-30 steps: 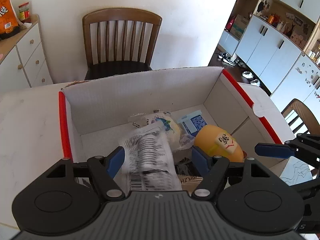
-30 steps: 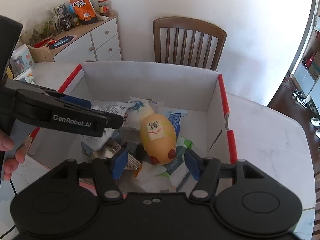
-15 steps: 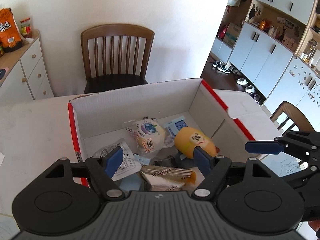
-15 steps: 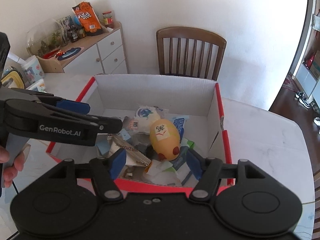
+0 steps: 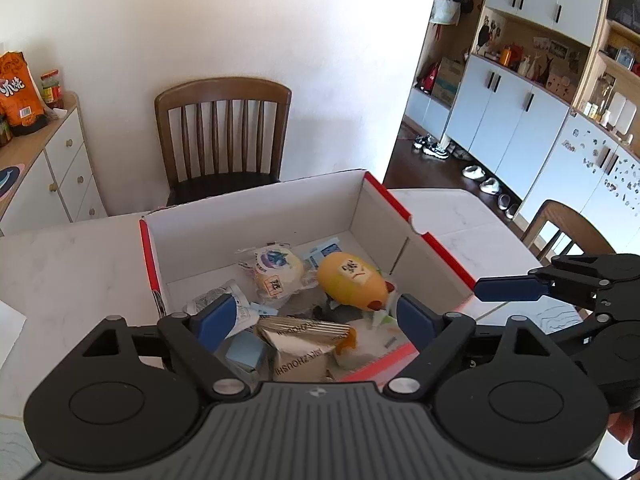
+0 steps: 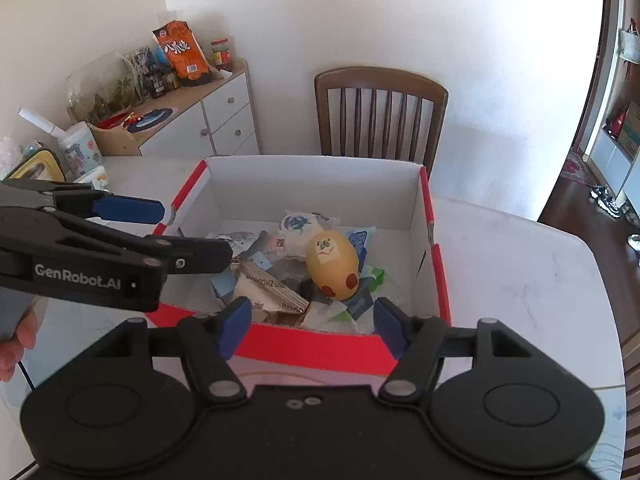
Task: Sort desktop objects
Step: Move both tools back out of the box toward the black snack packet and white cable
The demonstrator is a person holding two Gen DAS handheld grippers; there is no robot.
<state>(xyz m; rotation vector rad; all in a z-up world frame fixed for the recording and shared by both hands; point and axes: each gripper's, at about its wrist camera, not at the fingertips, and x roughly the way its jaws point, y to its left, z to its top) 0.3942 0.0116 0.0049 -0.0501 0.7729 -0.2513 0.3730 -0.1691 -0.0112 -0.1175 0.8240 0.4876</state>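
Note:
An open cardboard box (image 5: 264, 208) (image 6: 434, 256) with red edges stands on the white table. It holds a yellow egg-shaped toy (image 5: 352, 282) (image 6: 331, 263), a round wrapped bun (image 5: 278, 270) (image 6: 298, 230), a tan packet (image 5: 304, 344) (image 6: 268, 288), a white printed packet (image 5: 224, 300) and several small wrappers. My left gripper (image 5: 316, 320) is open and empty above the box's near edge; it also shows in the right wrist view (image 6: 132, 210). My right gripper (image 6: 312, 322) is open and empty just before the box's red front wall; it also shows in the left wrist view (image 5: 508, 290).
A wooden chair (image 5: 222, 132) (image 6: 380, 116) stands behind the table. A white sideboard (image 6: 212, 124) with snack bags and jars is at the left. A second chair (image 5: 568, 228) and white cupboards (image 5: 520, 120) are at the right. A paper (image 5: 8, 332) lies on the table's left.
My left gripper let go of the white printed packet, which now lies in the box. Both grippers have pulled back and up from the box.

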